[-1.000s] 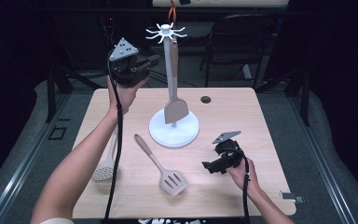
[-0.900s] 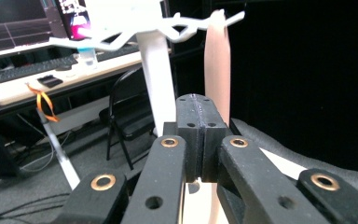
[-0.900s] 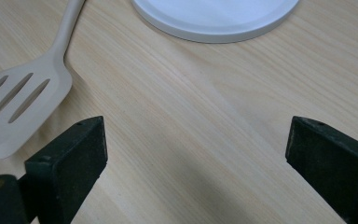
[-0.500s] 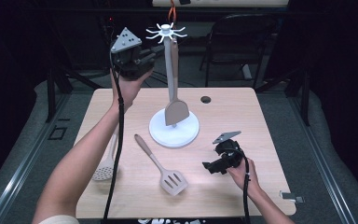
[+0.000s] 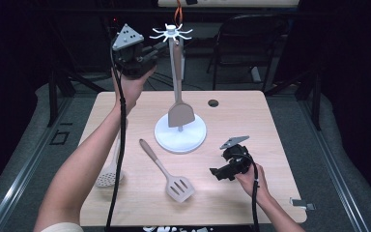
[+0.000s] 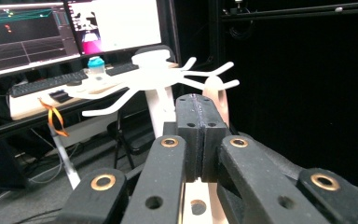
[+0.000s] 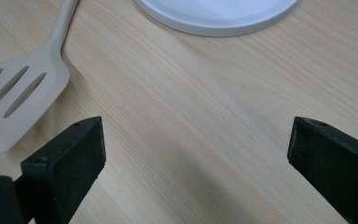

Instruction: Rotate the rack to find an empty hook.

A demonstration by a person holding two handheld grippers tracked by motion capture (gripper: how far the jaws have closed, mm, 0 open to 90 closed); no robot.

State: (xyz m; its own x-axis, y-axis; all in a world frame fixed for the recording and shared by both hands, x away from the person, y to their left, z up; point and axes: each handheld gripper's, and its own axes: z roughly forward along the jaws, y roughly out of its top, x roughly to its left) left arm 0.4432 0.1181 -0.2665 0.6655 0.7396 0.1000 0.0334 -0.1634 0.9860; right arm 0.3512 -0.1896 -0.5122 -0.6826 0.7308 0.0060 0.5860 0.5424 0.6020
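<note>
A white utensil rack (image 5: 180,133) stands mid-table, with a crown of hooks (image 5: 171,33) on top. A beige solid spatula (image 5: 180,114) hangs from it, blade near the base. My left gripper (image 5: 157,48) is held up beside the hook crown (image 6: 154,79), its jaws shut pad to pad (image 6: 199,105) with nothing visible between them. The hanging spatula's handle loop (image 6: 216,93) shows just behind the tips. A slotted spatula (image 5: 173,178) and a skimmer (image 5: 108,175) lie on the table. My right gripper (image 5: 218,173) rests low at the front right, open (image 7: 196,158) over bare wood, the slotted spatula (image 7: 14,100) to its left.
The wooden table (image 5: 251,121) has a small black round hole (image 5: 213,103) at the back and a metal clip (image 5: 300,203) at its front right corner. A dark chair (image 5: 251,43) stands behind. Monitors (image 6: 74,28) and a keyboard sit beyond the rack.
My left gripper has risen slightly beside the rack's top. The right gripper and the utensils on the table have not moved.
</note>
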